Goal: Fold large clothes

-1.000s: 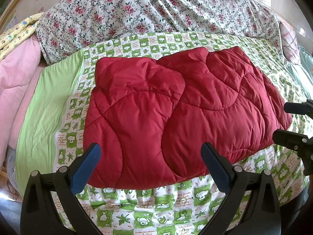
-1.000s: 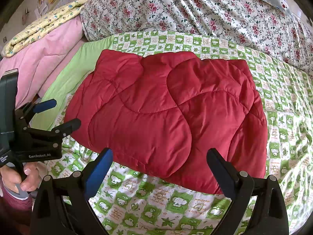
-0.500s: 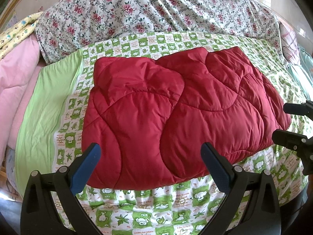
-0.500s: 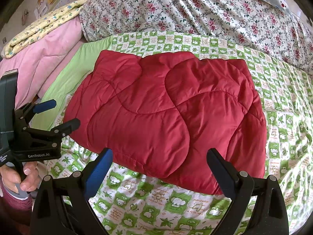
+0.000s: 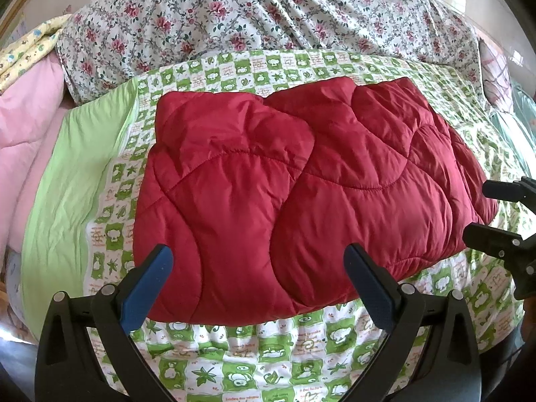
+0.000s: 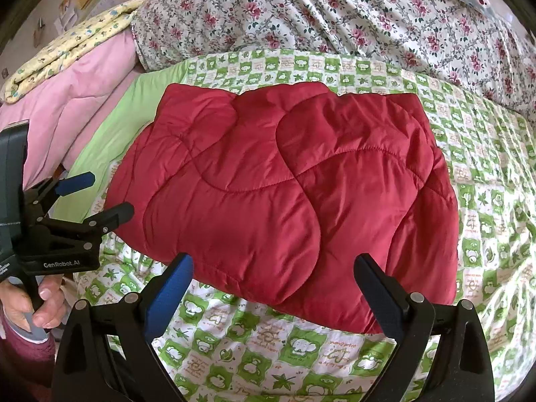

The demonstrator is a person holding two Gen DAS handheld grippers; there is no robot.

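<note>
A bed [image 5: 268, 361] covered in a green-and-white checked sheet [image 6: 301, 351] carries a rose-print duvet [image 5: 268, 16] along its far side and a pink quilt [image 6: 83, 93] at its left edge. In the middle of the sheet lies the folded red quilted jacket [image 5: 284, 184], a flat puffy rectangle. The left tool [image 5: 258, 288] and the right tool [image 6: 273, 291] hover at its near edge with jaws spread wide, gripping nothing.
</note>
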